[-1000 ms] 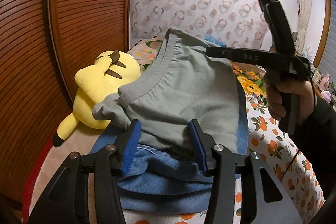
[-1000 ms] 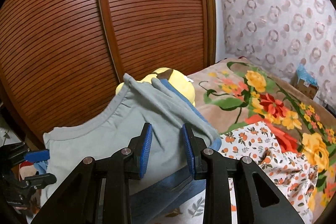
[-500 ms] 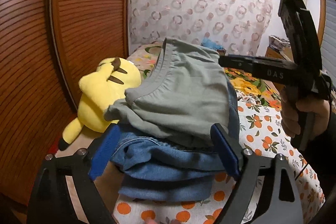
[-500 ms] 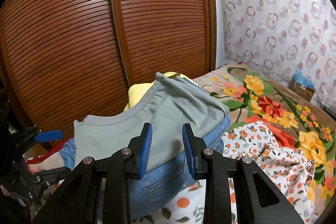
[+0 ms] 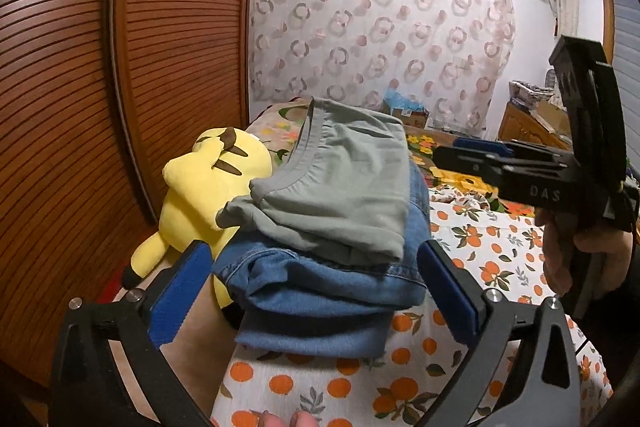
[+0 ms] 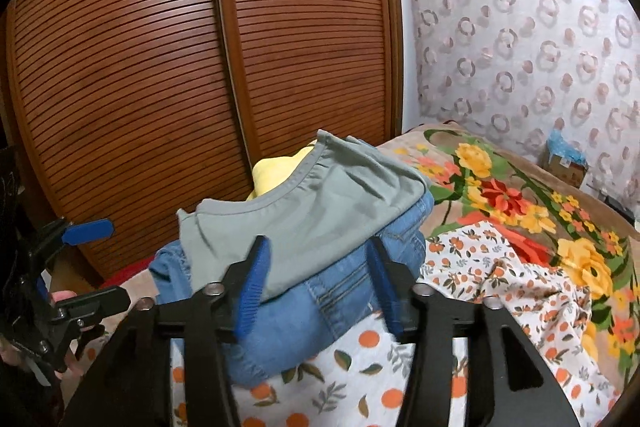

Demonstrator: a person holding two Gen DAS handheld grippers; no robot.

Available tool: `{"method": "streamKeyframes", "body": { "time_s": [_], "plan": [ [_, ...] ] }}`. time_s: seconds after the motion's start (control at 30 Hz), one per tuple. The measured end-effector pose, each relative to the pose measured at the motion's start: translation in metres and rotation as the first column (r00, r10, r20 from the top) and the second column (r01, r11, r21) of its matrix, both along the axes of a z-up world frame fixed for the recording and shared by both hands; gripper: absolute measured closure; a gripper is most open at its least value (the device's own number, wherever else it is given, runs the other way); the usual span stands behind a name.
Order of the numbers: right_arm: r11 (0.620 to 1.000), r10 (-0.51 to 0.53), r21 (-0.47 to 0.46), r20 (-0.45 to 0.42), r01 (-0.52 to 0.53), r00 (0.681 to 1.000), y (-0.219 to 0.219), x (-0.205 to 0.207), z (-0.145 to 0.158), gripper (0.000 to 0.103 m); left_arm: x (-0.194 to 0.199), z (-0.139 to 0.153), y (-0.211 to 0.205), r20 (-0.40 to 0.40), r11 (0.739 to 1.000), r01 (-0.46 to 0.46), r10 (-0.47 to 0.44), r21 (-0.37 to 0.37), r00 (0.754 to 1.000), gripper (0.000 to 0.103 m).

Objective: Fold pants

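Nearest, the left gripper [image 5: 316,291] and right gripper [image 6: 320,283] are both opening, jaws clear of cloth. Just beyond, the folded grey-green pants [image 5: 340,187] lie atop folded jeans [image 5: 320,303] on the bed [image 6: 500,203]; the folding looks finished.

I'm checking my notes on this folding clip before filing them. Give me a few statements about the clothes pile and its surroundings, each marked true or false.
1. The grey-green pants lie on top of the folded jeans. True.
2. The left gripper is clamped on the jeans. False: its jaws are opening and its pads stand clear on either side of the pile.
3. A yellow plush toy lies beside the pile, toward the wooden wardrobe. True.
4. The pile rests on a plain white sheet. False: the sheet is printed with oranges.
5. The right gripper holds the grey-green pants. False: its jaws are opening, holding nothing.
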State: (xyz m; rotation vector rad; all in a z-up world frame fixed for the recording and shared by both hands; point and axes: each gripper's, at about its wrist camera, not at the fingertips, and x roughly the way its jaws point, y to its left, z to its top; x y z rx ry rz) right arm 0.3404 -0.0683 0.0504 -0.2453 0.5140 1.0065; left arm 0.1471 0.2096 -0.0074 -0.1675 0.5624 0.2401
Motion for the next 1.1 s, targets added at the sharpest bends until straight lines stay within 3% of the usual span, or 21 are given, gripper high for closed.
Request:
{"method": "streamKeyframes", "body": {
  "time_s": [0.1, 0.3, 1.1],
  "plan": [
    [1.0, -0.019, -0.003, 0.004, 0.019, 1.0, -0.004, -0.01, 0.0, 0.028, -0.006, 0.003, -0.003, 0.007, 1.0, 0.004, -0.004, 0.007, 1.0, 0.0],
    [0.998, -0.058, -0.02, 0.01, 0.059, 0.998, -0.012, -0.033, 0.0, 0.018, -0.022, 0.011, -0.011, 0.027, 1.0, 0.012, -0.013, 0.023, 1.0, 0.0],
    [0.97, -0.241, 0.054, 0.042, 0.239, 0.97, -0.09, -0.149, 0.014, 0.017, -0.068, 0.024, -0.065, 0.055, 0.994, 0.09, -0.093, 0.059, 0.994, 0.0]
  ]
}}
